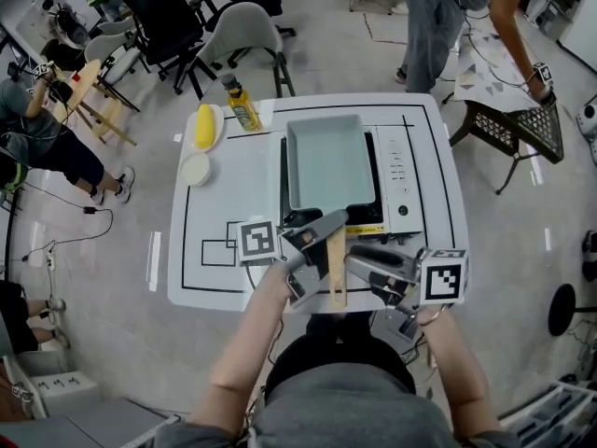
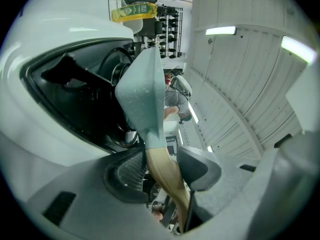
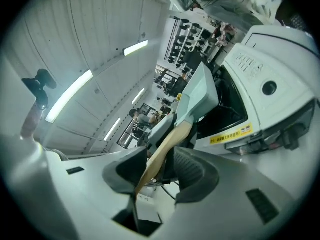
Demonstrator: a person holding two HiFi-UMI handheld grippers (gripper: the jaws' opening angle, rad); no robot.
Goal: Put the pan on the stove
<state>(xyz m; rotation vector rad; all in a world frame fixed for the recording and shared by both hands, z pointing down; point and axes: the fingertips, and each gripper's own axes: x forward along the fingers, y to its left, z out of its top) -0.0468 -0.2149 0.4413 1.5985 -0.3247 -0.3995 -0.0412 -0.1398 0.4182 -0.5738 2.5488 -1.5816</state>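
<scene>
Pan [image 1: 328, 161] apparently seated on stove [image 1: 399, 171]. Handle [image 1: 337, 273] clamped by left hand-held gripper [image 1: 320, 241]. Right hand-held gripper [image 1: 359, 261] spread wide, handle between jaws, ungripped. Remaining: release, withdrawal.

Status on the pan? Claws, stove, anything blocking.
Left claw shut on pan handle; right claw open around it. Pan over stove, seating unclear. Bottle off to the left, not blocking.

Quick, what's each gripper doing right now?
Left gripper: closed on the pan handle.
Right gripper: open, pan handle between its jaws, not gripped.
</scene>
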